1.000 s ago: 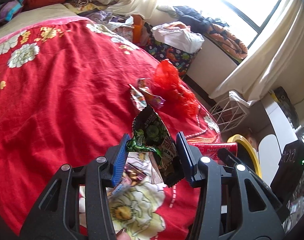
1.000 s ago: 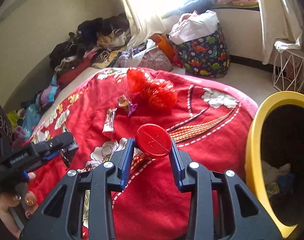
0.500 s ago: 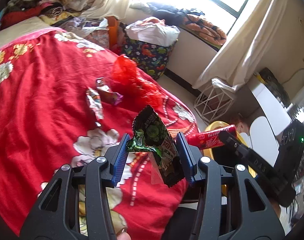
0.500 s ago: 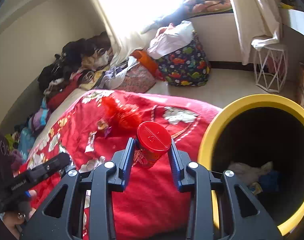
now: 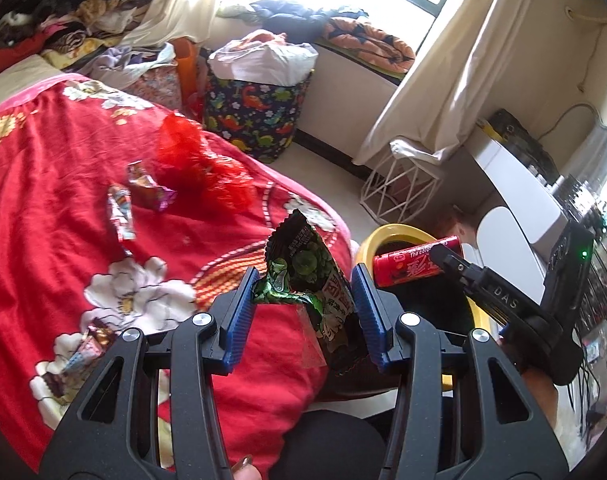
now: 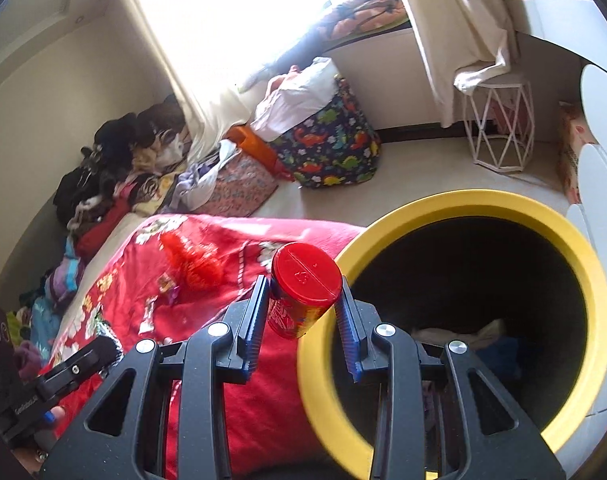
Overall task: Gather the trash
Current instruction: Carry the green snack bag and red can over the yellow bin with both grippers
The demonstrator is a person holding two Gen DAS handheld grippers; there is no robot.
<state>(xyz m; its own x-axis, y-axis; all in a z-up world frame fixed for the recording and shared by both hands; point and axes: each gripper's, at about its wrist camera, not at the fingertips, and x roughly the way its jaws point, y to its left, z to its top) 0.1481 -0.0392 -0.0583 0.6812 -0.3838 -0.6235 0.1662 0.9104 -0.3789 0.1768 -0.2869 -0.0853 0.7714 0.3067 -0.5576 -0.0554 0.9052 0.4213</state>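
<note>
A cluttered bedroom lies in bright window light: a bed (image 5: 83, 248) under a red flowered blanket, heaps of clothes along the wall, a dinosaur-print bag (image 5: 259, 112) stuffed with cloth on the floor, a white wire stand (image 5: 399, 188) below the curtain.

Just beside the bed's corner stands a yellow-rimmed bin (image 6: 583, 280), dark inside, with some soft scraps at the bottom.

The step in hand looks like carrying two pieces of trash to that bin. The left gripper (image 5: 303, 300) is clenched on a green snack packet (image 5: 311, 276), which stands upright between its fingers, over the edge of the bed and short of the bin. The right gripper (image 6: 303, 300) grasps a red tube (image 6: 303, 284) by its sides, lid toward the camera; the tube sits at the near rim of the bin, not yet clearly over the opening. In the left view the same tube lies level in front of the bin mouth.

The next move likely calls for bringing each piece fully over the dark opening before the fingers let go; the light packet may flutter, so it wants to be well inside the rim.

More trash remains on the blanket: a crumpled red bag (image 5: 199, 168), two small wrappers (image 5: 135, 196) just beside it, and another wrapper (image 5: 87, 348) near the bed's lower edge. So the task seems only partly done.
</note>
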